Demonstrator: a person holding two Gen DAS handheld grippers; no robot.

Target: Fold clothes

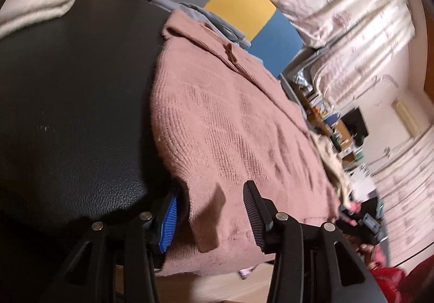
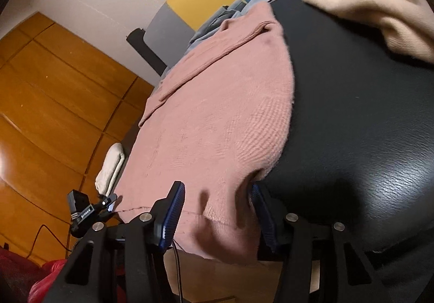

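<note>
**Black claws with blue ribbed pads**

The left gripper (image 1: 210,217) has matte black linkage arms joined by round silver pins, one blue ribbed pad and one that shows black. The right gripper (image 2: 218,217) is built alike: black arms, silver pins, both pads dark blue and ribbed. A thin black cable (image 2: 176,270) runs down just behind its left finger.

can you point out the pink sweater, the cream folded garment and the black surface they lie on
pink sweater (image 1: 222,118): left wrist view, middle of its knitted body.
cream folded garment (image 2: 379,2): right wrist view, its flat top side.
black surface (image 2: 366,118): right wrist view, a bare stretch right of the sweater.
</note>
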